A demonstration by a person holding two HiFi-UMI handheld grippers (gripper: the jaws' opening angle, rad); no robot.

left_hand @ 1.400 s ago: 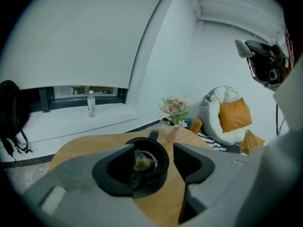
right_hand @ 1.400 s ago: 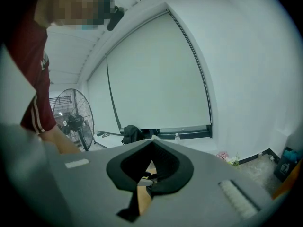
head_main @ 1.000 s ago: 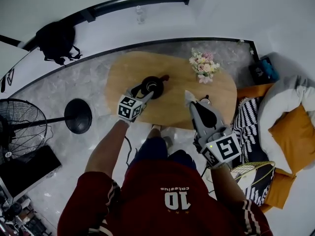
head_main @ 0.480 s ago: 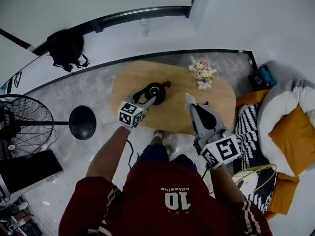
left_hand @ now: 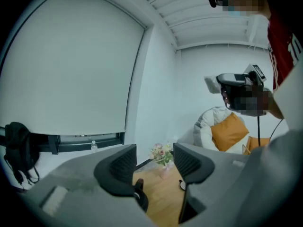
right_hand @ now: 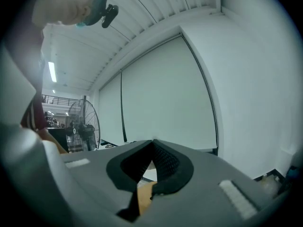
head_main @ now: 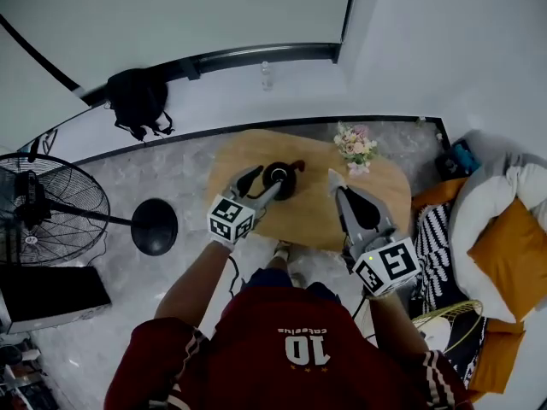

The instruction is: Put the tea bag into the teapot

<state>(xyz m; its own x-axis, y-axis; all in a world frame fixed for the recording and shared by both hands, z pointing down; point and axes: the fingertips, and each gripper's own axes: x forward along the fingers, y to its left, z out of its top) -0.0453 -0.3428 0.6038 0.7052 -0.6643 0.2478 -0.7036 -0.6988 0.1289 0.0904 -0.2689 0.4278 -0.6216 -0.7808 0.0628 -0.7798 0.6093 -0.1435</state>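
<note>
The left hand-held gripper (left_hand: 154, 161) is hovering, jaws apart and empty, near the teapot (head_main: 283, 177) on the counter (head_main: 309, 216). The right hand-held gripper (right_hand: 152, 144) is holding its jaws pressed together on nothing. The tea bag is not showing clearly. Light and limp, it likely wants a gentle pinch at its top.

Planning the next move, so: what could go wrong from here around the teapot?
The open left gripper hangs right beside the black teapot; a careless swing may knock it over. The right gripper is shut on nothing, and I can't make out a tea bag to pick. The flowers stand just beyond its tip.
</note>
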